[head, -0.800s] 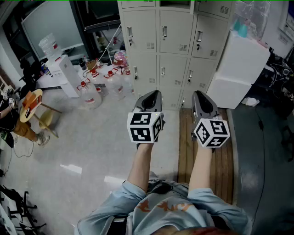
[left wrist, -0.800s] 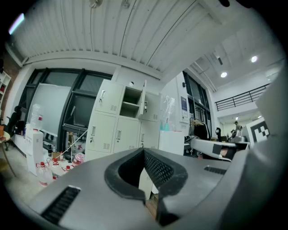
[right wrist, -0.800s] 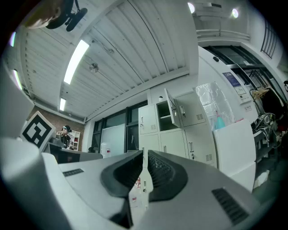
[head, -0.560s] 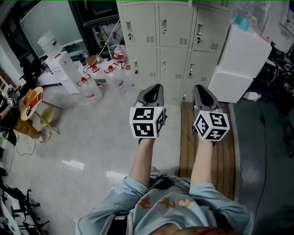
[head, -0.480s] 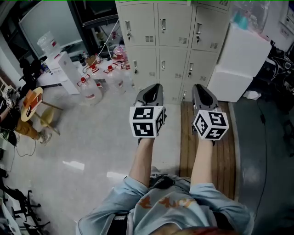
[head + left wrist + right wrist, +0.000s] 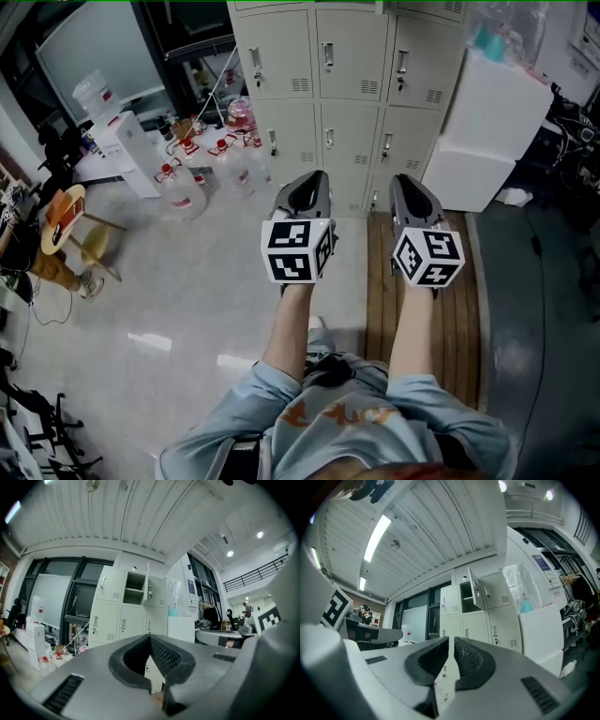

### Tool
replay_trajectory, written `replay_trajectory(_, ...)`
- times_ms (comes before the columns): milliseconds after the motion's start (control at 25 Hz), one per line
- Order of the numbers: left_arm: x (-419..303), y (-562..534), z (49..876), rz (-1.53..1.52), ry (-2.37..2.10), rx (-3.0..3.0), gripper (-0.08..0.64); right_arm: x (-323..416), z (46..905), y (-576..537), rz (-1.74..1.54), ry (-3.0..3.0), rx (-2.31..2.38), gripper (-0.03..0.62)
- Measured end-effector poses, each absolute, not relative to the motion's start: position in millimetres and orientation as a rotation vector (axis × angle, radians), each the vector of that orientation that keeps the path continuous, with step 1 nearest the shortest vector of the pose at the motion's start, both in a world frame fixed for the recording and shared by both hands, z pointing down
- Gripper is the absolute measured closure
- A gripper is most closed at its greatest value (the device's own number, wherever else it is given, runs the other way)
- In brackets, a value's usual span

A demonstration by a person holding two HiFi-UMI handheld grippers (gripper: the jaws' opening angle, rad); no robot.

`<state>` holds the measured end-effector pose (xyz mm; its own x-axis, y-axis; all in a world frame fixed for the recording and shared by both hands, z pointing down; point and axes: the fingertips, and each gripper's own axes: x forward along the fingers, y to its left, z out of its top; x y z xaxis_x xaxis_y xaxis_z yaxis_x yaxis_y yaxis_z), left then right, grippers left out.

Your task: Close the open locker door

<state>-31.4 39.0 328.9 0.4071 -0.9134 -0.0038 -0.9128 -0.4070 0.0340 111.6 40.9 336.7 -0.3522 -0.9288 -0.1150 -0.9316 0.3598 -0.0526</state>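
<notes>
The beige locker bank (image 6: 323,103) stands ahead of me, and only its lower rows show in the head view. In the left gripper view an upper compartment (image 6: 135,588) is open, its door (image 6: 146,584) swung out edge-on. The right gripper view shows the same door (image 6: 476,592) ajar beside the dark compartment (image 6: 466,591). My left gripper (image 6: 306,190) and right gripper (image 6: 405,187) are held side by side at mid-height, well short of the lockers. Both are shut on nothing.
Several water bottles (image 6: 183,183) and a white dispenser (image 6: 131,150) stand left of the lockers. Stacked white boxes (image 6: 487,131) lean at the right. A wooden pallet (image 6: 464,319) lies under my right side. A stool (image 6: 64,216) is at the far left.
Both grippers have risen slightly and stayed shut. The lockers have drifted a little to the left in the head view.
</notes>
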Motion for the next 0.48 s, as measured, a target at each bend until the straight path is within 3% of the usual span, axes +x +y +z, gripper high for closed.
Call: replay_trajectory(480, -26, -75, 347, -0.049, -1.784, 2.704, 0.541, 135, 349, -63, 0.192, 2.397, -1.733, 0.540)
